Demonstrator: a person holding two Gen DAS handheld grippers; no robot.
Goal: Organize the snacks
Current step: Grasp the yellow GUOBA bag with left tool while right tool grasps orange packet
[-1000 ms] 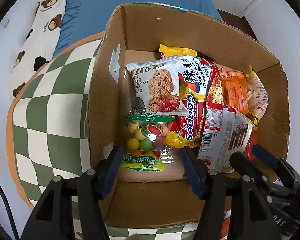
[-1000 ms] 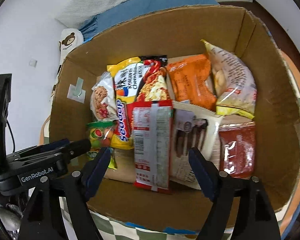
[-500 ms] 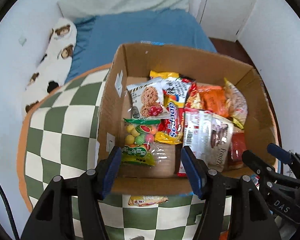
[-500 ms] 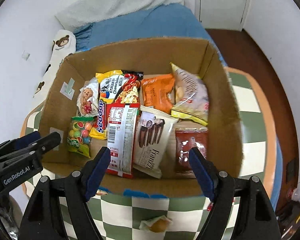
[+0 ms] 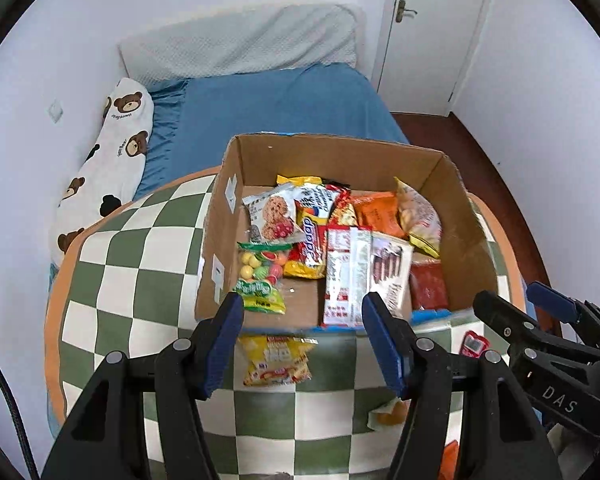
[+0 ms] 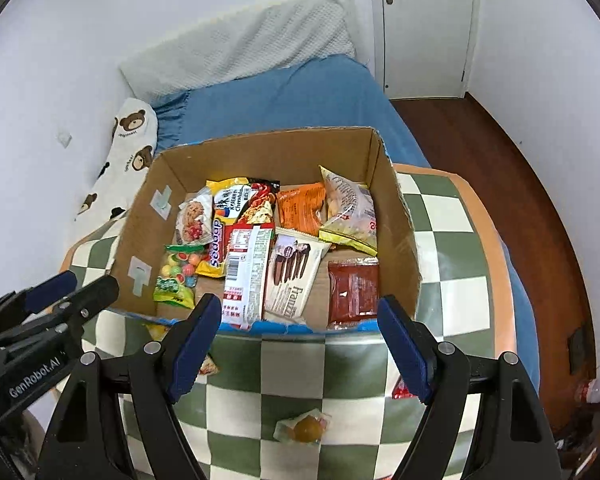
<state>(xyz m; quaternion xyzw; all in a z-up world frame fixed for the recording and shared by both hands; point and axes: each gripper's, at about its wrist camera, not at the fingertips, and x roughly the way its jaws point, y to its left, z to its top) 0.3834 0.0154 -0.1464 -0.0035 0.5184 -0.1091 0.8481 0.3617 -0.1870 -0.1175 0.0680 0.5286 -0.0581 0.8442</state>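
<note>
An open cardboard box (image 5: 340, 156) (image 6: 404, 240) stands on a green-and-white checked table (image 5: 140, 264) (image 6: 292, 364). It holds several snack packets, among them a fruit-candy bag (image 5: 260, 276) (image 6: 176, 276) and a white wafer pack (image 6: 292, 276). On the table in front of the box lie a yellow packet (image 5: 276, 360), a small round pastry in clear wrap (image 6: 304, 428) (image 5: 388, 414) and a red packet (image 5: 474, 344). My left gripper (image 5: 304, 344) and my right gripper (image 6: 300, 348) are both open and empty, above the table short of the box.
A bed with a blue sheet (image 5: 268, 112) and a bear-print pillow (image 5: 112, 160) lies behind the table. A white door (image 6: 424, 28) and brown floor (image 6: 500, 184) are at the right. The table's orange edge (image 6: 484, 240) curves round the right side.
Both grippers have pulled back and up, out of the box. The whole box, the table in front and the loose packets there have come into view. Both stay open.
</note>
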